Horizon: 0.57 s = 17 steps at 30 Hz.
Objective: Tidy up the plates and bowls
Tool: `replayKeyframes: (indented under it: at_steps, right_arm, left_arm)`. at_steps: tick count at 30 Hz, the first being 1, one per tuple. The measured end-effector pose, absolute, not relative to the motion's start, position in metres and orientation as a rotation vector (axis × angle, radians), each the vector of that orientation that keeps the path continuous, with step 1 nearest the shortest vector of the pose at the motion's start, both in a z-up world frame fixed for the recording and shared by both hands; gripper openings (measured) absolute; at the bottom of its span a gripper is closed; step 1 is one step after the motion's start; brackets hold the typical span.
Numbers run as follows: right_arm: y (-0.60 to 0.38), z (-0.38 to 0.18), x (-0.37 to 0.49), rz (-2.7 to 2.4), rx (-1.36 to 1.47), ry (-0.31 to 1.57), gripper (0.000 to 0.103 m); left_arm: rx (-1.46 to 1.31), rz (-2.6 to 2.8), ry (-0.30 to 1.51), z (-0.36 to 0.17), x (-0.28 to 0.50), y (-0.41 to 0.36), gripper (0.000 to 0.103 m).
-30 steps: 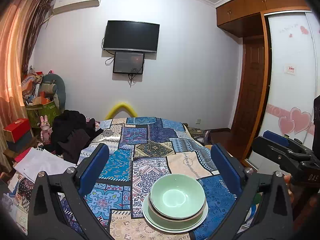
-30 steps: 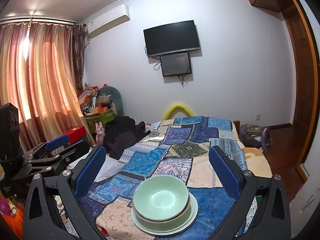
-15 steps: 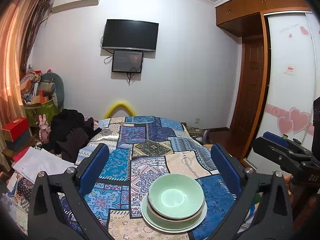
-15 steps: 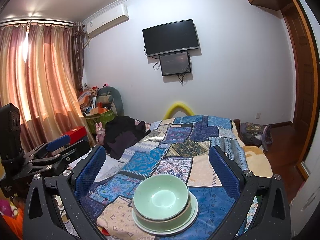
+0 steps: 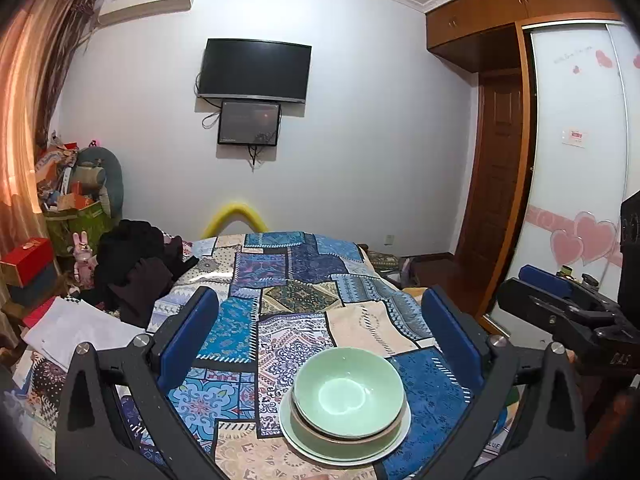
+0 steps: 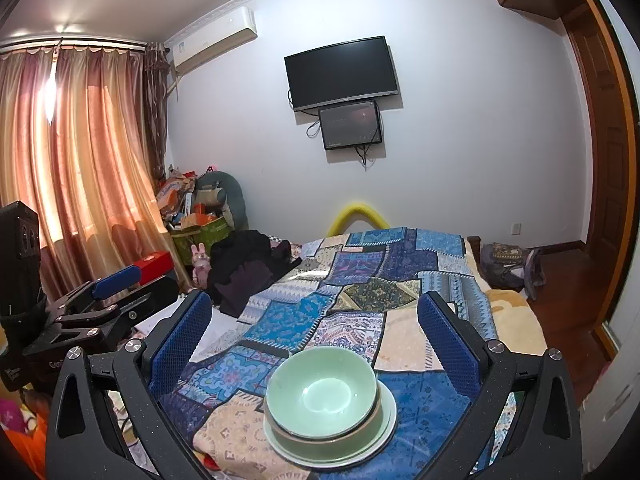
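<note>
A pale green bowl (image 5: 348, 390) (image 6: 322, 388) sits nested in a second bowl on a light plate (image 5: 308, 446) (image 6: 384, 436), stacked near the front of the patchwork blue cloth (image 5: 296, 300) (image 6: 360, 276). My left gripper (image 5: 320, 320) stands open above and behind the stack, nothing between its blue pads (image 5: 188, 336). My right gripper (image 6: 316, 324) is open too, held back over the stack with its blue pads (image 6: 448, 340) wide apart. Each gripper shows at the edge of the other's view: the right gripper's body (image 5: 568, 312), the left gripper's body (image 6: 96, 304).
Dark clothes (image 5: 140, 260) and white paper (image 5: 72, 328) lie left of the cloth. Boxes and bags (image 6: 192, 212) pile up by the curtain. A bag (image 6: 508, 264) lies on the wooden floor at right, near a wardrobe (image 5: 576, 160).
Both views have shifted only slightly; the stack looks a touch lower and nearer in the left wrist view. Both grippers stay open and the dishes have not moved.
</note>
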State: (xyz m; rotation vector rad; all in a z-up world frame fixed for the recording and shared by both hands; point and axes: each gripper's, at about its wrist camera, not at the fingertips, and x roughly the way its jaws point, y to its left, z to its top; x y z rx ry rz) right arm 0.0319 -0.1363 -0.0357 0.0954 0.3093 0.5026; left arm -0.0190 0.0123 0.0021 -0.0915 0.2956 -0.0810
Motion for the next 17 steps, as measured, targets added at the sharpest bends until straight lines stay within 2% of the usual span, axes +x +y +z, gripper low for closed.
replayKeyframes:
  at_steps: [17]
  right_arm:
    - [-0.132,-0.039,0.034,0.501,0.089,0.330,0.103]
  left_arm:
    - [-0.119,-0.068,0.306,0.000,-0.009,0.019,0.103]
